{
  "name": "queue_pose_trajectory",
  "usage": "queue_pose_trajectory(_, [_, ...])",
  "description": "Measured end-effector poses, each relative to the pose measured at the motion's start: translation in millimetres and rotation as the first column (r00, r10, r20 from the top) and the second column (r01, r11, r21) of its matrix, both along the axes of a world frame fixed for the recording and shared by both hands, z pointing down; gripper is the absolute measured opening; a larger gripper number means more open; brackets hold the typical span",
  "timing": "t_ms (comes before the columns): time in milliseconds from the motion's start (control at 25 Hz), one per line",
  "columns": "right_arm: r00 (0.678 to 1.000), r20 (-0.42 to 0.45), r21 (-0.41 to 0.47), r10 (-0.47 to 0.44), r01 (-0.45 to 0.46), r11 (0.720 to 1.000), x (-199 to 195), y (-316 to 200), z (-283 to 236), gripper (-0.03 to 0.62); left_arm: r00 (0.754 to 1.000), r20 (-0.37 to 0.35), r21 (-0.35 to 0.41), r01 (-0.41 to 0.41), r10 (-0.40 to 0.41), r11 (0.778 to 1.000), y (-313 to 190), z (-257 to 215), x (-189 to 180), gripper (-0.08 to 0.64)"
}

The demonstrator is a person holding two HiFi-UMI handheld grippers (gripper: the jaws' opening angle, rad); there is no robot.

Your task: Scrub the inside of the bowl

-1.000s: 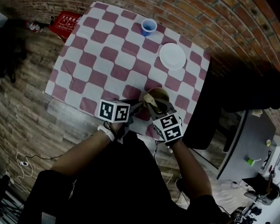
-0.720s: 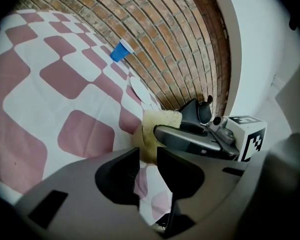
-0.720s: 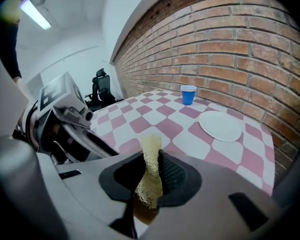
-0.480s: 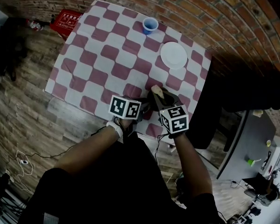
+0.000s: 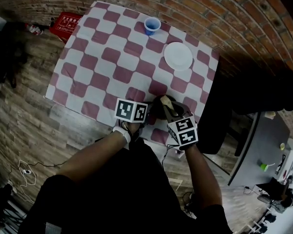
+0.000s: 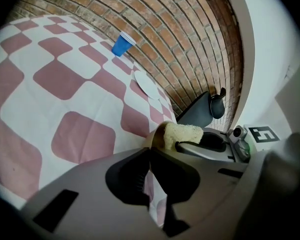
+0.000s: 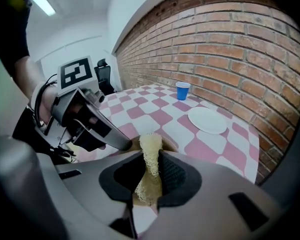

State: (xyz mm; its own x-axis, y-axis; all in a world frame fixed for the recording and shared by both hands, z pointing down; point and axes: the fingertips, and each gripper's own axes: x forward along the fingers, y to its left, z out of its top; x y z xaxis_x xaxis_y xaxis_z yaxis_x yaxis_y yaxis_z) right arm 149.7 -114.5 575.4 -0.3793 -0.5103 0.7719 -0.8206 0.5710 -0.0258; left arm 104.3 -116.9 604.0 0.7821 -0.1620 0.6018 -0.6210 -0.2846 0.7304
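The bowl sits on the checked tablecloth at the table's near edge, at about 6 o'clock from the white plate. The blue cup stands well apart at 11 o'clock from that plate.

The left gripper comes in from 9 o'clock, and its jaws are drawn narrow on the bowl's rim, which steadies the bowl. In the left gripper view the brown rim shows right at the jaw tips.

The right gripper is clamped on a pale yellow sponge, which stands up between its pads and reaches forward into the bowl. In the left gripper view the sponge lies over the bowl's mouth; whether it presses on the inner wall cannot be told.

The step in hand looks like the scrubbing itself: the bowl is braced and the sponge is inside or at the opening. The next move likely calls for sweeping the sponge around the inner wall and base. The left grip must hold firm, since the bowl is close to the table edge and could slide or tip.
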Motion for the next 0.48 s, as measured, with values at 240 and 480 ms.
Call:
queue_pose_trajectory(240, [0.995,0.095,-0.045,0.023,-0.019,0.999,-25,4,10,0.087,0.999,0.037,-0.001,-0.008,0.008,1.000,2,-2,-4,0.026])
queue_pose_trajectory(480, [0.982,0.175,-0.072,0.076,-0.064,0.995,-26,-11,16,0.087,0.998,0.050,-0.040,0.028,-0.026,0.999,-5,-4,-18,0.028])
